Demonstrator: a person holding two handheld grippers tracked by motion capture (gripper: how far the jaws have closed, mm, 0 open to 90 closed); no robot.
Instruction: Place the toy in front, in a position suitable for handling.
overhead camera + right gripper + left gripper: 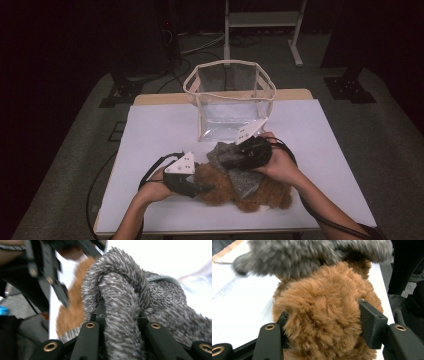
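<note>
A brown plush toy [220,186] lies near the front of the white table [160,130]. A grey fuzzy knit garment [243,181] is draped over its middle. My left gripper [206,188] is at the toy's left end, and its jaws are shut on a thick lump of brown fur [324,302]. The grey garment [299,257] hangs just beyond that lump. My right gripper [227,161] comes in from the right above the toy. It is shut on a bunched fold of the grey garment [120,290], which stands up between its jaws [121,322]. Brown fur [70,312] shows behind the fold.
A clear plastic bag with beige trim [230,97] stands open at the back middle of the table. A white metal frame [262,20] stands on the floor behind it. Black cables [150,172] trail from both grippers toward the front edge.
</note>
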